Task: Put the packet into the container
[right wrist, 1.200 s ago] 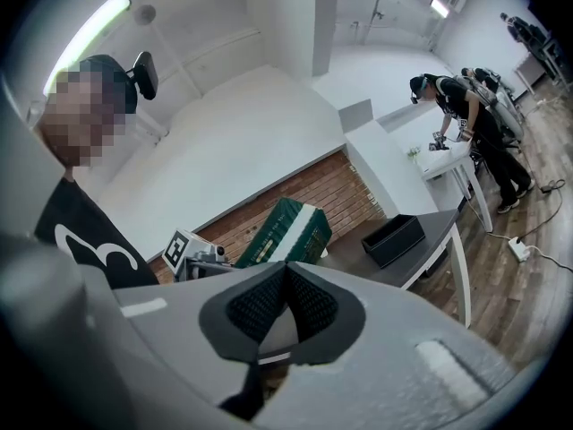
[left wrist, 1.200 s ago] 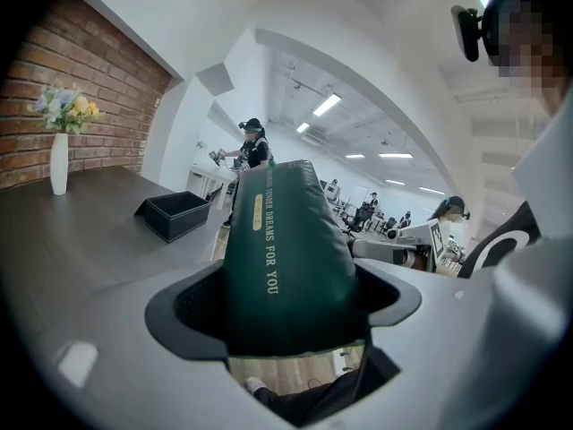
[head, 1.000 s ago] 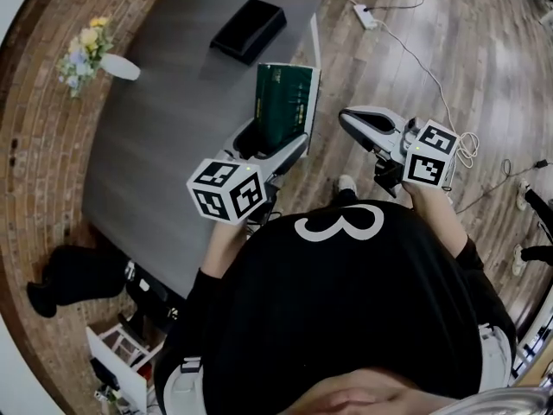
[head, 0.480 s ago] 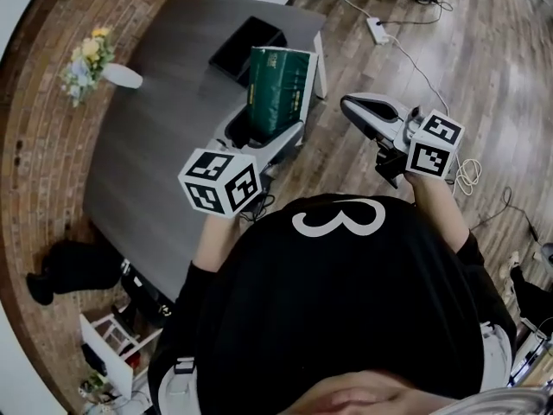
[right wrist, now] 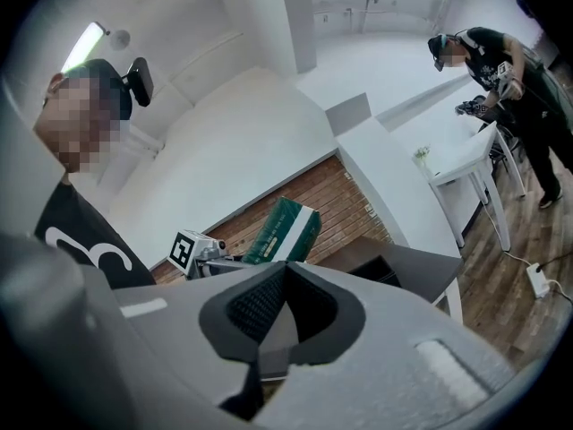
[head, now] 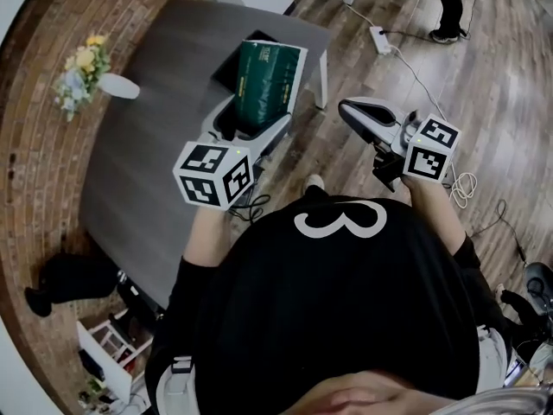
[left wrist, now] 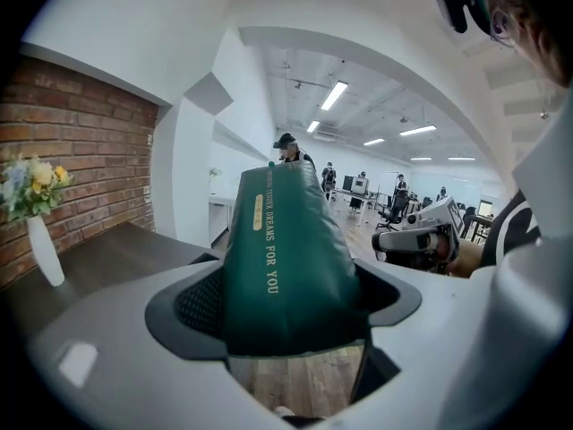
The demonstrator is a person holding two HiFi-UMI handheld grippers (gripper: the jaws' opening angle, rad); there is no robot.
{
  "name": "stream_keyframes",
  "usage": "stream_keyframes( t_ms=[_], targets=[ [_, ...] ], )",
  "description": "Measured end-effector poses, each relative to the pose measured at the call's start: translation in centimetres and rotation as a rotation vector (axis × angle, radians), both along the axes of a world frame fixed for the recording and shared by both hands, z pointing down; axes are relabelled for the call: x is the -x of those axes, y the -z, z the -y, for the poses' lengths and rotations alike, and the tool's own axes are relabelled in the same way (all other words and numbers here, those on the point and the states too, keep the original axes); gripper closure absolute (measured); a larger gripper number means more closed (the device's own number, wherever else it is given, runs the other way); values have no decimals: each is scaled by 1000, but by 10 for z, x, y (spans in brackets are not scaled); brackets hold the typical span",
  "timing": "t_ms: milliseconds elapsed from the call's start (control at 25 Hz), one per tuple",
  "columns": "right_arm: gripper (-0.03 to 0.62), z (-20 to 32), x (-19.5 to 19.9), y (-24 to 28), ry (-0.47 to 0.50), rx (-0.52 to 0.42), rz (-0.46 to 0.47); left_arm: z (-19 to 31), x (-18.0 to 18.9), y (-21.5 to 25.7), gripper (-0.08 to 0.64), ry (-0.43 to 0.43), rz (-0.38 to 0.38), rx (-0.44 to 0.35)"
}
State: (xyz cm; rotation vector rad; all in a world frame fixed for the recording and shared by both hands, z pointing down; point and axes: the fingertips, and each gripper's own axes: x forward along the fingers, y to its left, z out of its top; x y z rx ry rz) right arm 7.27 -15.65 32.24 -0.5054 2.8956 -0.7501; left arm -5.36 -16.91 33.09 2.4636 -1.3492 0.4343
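The table is being used as the stand for the container, a black open tray that is lying at its far end, near the corner. The packet, green and long, is being held off the table. Its long axis is being pointed away from the person, so that in the head view its far end is being seen over the container; how high above it cannot be told. The packet's near end is being clamped between the jaws of the left gripper, which is much the nearer to the container. The right gripper is being held aside over the floor, its jaws being pressed together on nothing.
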Motion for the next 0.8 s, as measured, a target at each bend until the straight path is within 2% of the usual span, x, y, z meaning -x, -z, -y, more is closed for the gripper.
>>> stream_keyframes(
  t_ms=[120, 360, 800],
  targets=[
    [591, 24, 3, -1, -11, 14, 0, 28, 12, 5, 106, 1, 22, -15],
    [591, 60, 25, -9, -12, 44, -7, 75, 43, 6, 107, -7, 113, -49],
    [591, 92, 51, -29, -24, 111, -58, 133, 81, -26, 107, -114, 260, -31]
  ],
)
